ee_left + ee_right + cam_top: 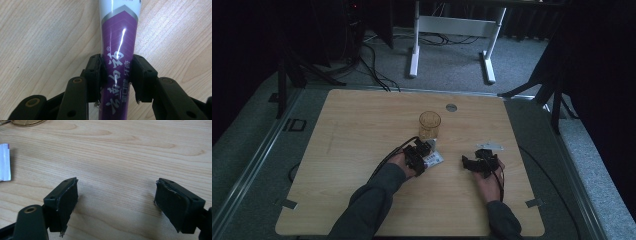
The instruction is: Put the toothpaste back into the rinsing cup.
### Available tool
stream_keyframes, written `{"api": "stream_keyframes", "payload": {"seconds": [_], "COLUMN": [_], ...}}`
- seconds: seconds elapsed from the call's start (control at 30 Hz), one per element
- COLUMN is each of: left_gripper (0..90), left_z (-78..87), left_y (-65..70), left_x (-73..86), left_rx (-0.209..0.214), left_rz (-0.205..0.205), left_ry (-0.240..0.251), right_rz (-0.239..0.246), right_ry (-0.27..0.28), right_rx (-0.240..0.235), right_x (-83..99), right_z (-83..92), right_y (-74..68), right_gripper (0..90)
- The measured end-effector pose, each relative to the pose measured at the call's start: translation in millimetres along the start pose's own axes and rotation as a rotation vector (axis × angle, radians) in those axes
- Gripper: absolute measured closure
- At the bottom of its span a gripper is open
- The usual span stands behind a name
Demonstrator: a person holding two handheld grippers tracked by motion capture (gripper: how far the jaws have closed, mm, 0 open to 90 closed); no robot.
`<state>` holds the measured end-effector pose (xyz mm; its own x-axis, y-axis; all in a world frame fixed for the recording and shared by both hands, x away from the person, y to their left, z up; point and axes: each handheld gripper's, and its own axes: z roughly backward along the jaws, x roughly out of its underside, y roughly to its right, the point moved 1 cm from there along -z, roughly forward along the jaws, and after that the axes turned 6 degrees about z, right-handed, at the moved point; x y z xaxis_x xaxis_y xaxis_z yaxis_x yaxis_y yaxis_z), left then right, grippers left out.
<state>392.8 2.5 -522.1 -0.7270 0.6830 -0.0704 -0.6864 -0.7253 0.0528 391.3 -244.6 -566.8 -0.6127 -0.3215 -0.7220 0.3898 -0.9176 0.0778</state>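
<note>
Purple-and-white tube (pixel 117 50) lies flat on the bench (pixel 362 145), near its middle and just short of the amber cup (pixel 429 124). Left gripper (pixel 117 80) is clenched on the tube's purple end, one pad against each side, the tube running straight out between the jaws. Right gripper (pixel 116 202) stands released over bare wood toward the right edge, jaws wide apart with nothing between them.

Judgement: the step in hand is lifting the tube, likely for the cup. Keep the grip square and firm without crushing the soft body. Raise it clear of the bench before swinging, and tilt it upright well above the rim so the cup is not knocked.
</note>
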Motion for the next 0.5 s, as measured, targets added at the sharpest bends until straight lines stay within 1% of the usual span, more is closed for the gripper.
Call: {"api": "stream_keyframes", "payload": {"seconds": [0.17,0.33,0.5], "left_gripper": [61.1,60.6,60.7], "left_z": [-2.0,-4.1,-4.3], "left_y": [-0.4,0.3,1.4], "left_x": [-1.1,-1.9,-1.9], "left_rx": [0.003,-0.005,-0.01], "left_rz": [0.0,-0.005,-0.006], "left_ry": [-0.005,-0.014,-0.012], "right_rz": [0.001,0.001,0.001], "right_ry": [0.0,0.0,0.0], "right_rx": [0.0,-0.001,-0.001], "right_x": [-0.1,-0.1,-0.1], "right_z": [-0.1,-0.1,-0.1], "right_y": [0.0,-0.1,-0.1], "right_gripper": [18.5,18.5,18.5]}}
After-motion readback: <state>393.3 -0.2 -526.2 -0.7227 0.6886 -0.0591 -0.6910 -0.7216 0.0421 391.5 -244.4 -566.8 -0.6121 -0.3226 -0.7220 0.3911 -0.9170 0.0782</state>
